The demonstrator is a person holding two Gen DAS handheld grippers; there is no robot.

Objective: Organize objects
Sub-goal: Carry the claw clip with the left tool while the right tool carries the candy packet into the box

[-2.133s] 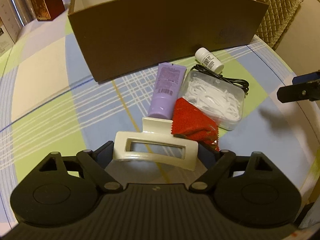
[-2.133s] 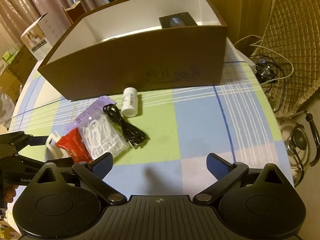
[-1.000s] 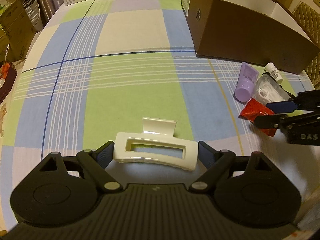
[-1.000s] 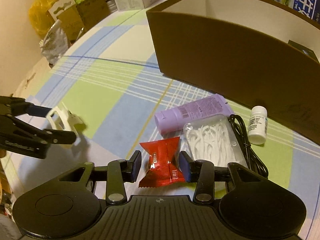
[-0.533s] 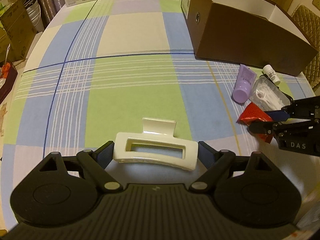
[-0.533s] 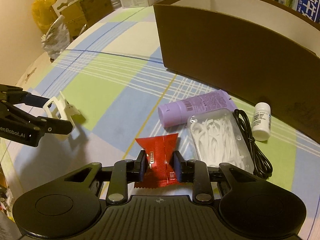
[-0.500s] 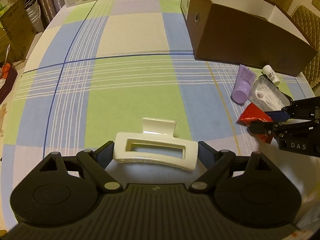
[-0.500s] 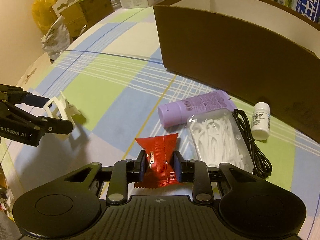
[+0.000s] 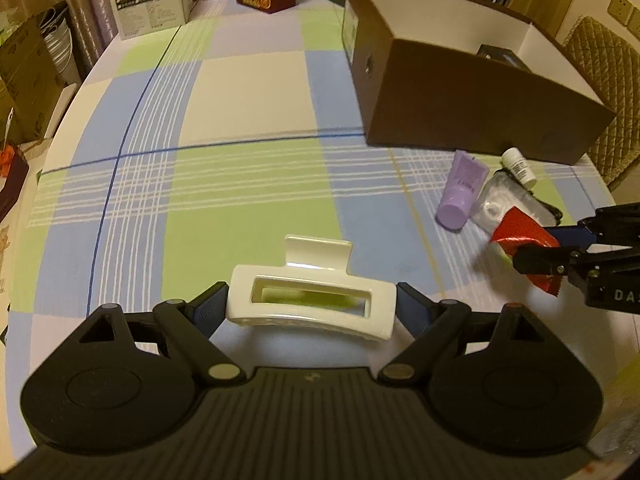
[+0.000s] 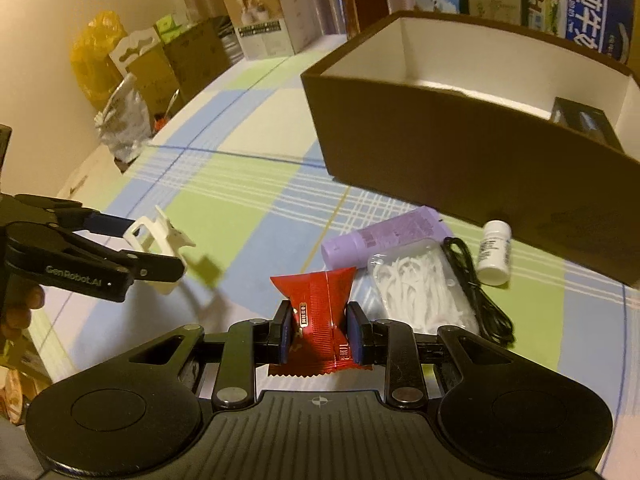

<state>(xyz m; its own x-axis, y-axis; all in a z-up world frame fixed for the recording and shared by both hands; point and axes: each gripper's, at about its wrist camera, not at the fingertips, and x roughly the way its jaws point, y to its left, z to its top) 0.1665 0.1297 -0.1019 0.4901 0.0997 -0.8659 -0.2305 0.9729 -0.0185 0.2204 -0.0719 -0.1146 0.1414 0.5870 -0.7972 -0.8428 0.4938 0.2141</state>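
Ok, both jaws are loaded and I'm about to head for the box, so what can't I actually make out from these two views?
- Brown box floor: the near wall hides most of it in both views; only a dark item shows, too dim to identify.
- Small white bottle label: print too small to read.
- Black cable: its plug ends are unclear, part tucked against the clear pack.
- Red packet: lower end hidden behind the right gripper.

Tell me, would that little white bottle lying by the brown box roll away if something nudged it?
Probably. The white bottle is round and lies on its side on the tablecloth, so a sideways nudge could set it rolling. The brown box behind and the black cable beside it might stop it soon. It looks small and light, so easily knocked.
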